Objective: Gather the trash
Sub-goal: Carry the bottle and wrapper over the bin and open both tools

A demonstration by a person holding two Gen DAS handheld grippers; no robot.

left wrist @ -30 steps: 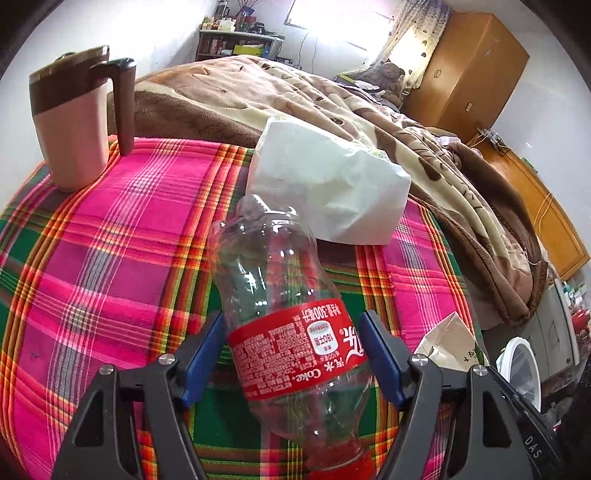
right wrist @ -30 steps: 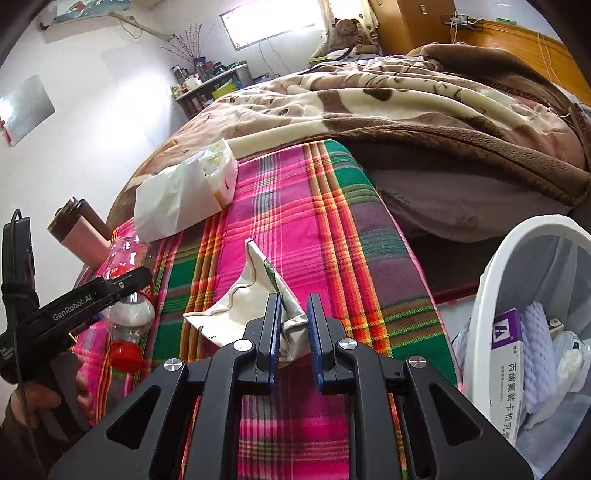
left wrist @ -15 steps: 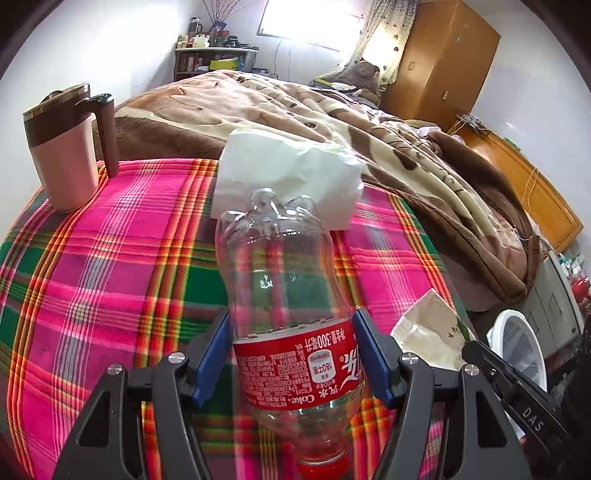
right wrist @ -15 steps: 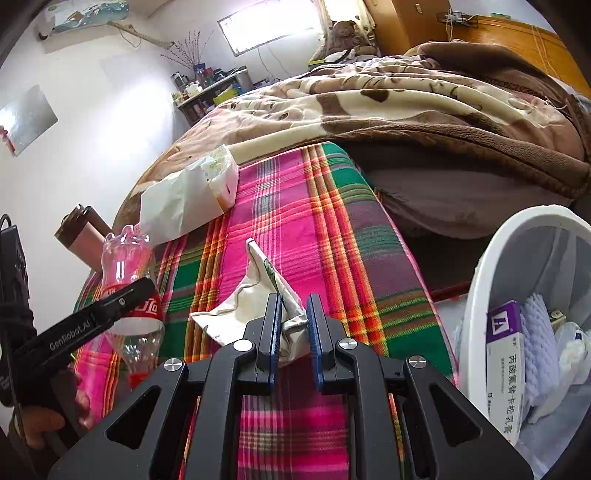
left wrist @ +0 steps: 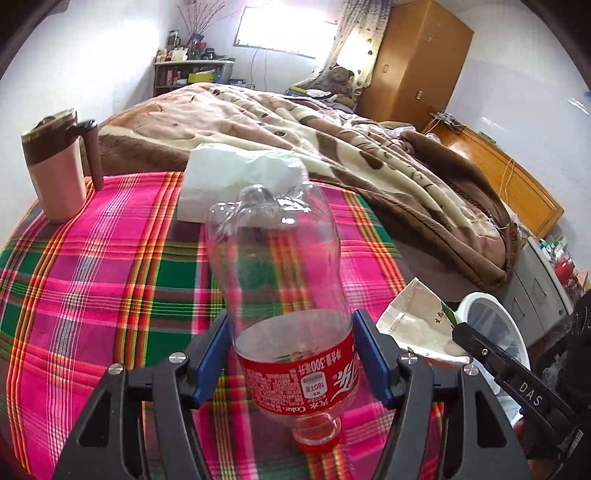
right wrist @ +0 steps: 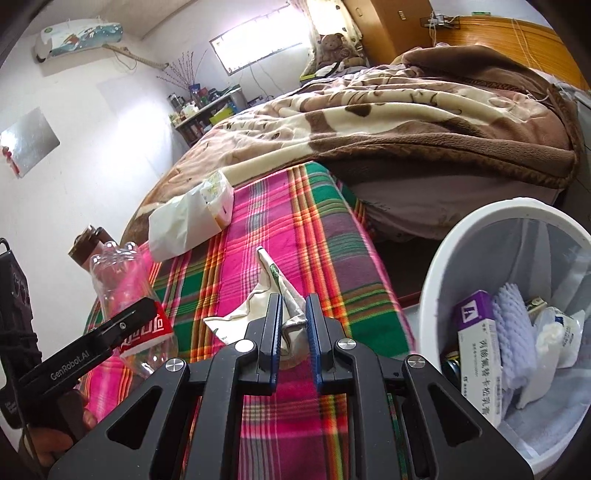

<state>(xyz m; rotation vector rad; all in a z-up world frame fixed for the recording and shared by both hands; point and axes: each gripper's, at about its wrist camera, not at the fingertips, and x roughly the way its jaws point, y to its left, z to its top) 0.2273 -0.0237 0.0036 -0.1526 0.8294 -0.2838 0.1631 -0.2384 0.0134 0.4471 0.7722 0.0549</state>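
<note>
1. Nearest, the left gripper (left wrist: 291, 354) has its blue pads clamped on the red label of an empty plastic bottle (left wrist: 280, 280), held cap-down and clear of the cloth; its jaws have just been closing onto that bottle.
2. Beside it, the right gripper (right wrist: 294, 325) has its fingers nearly together, pinched on a crumpled paper wrapper (right wrist: 266, 295) at the plaid cloth's near right edge.
3. Below that edge stands a white trash bin (right wrist: 436, 280), already holding a purple-and-white box, a ribbed foam sleeve and some tissue.
4. Underneath, the plaid cloth (left wrist: 110, 258) in pink, green and orange covers the whole surface.
5. Farther on, a white tissue pack (left wrist: 229, 181) lies at the cloth's far edge, and a pink mug with a brown lid (left wrist: 55, 166) stands upright in the far left corner.
6. Beyond the cloth, a brown-and-cream blanket (left wrist: 314, 129) covers a bed.
7. Farthest back are a cluttered shelf (left wrist: 188, 70), a bright window (left wrist: 288, 33), a teddy bear and a wooden wardrobe (left wrist: 417, 62) against white walls.
</note>
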